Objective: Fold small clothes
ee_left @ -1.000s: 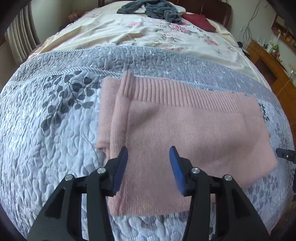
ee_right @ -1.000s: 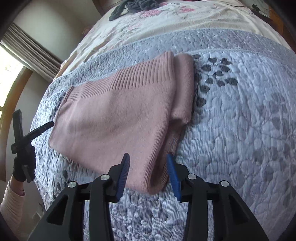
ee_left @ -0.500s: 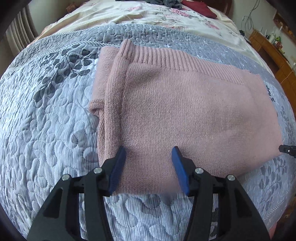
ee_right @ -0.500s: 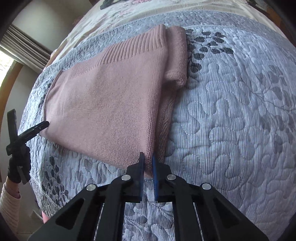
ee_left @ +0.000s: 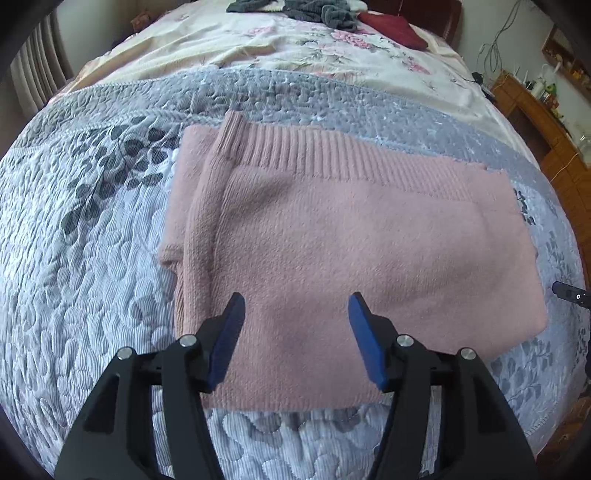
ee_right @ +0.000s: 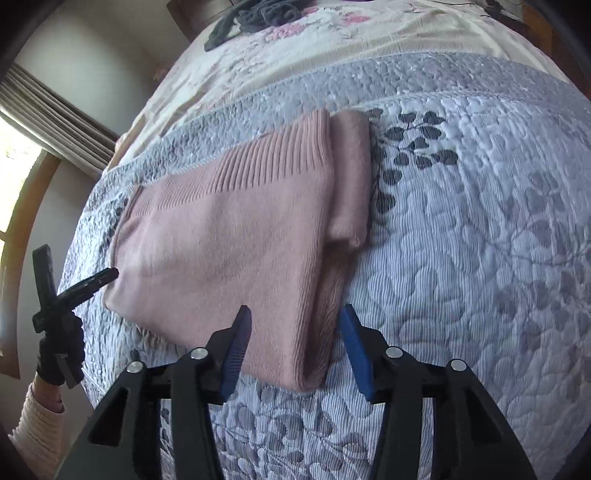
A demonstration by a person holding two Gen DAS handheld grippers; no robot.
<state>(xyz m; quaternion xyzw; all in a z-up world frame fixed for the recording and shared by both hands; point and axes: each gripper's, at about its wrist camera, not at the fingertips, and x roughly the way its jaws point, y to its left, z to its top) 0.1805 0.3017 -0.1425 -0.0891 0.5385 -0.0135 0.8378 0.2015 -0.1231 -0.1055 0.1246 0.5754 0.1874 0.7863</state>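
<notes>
Fuzzy pink ribbed-hem knit (ee_left: pixel 343 236) folded rectangular on quilted bedspread (ee_left: pixel 74 280); both tongs spread.

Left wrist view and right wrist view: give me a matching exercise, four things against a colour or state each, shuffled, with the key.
Things:
1. sweater
2. left gripper
3. cushion
4. quilt

Colour or state:
A. dark red, at the far end of the bed
B. pink, folded flat
C. grey with a leaf print
D. open above the knit

Pairs: 1-B, 2-D, 3-A, 4-C
</notes>
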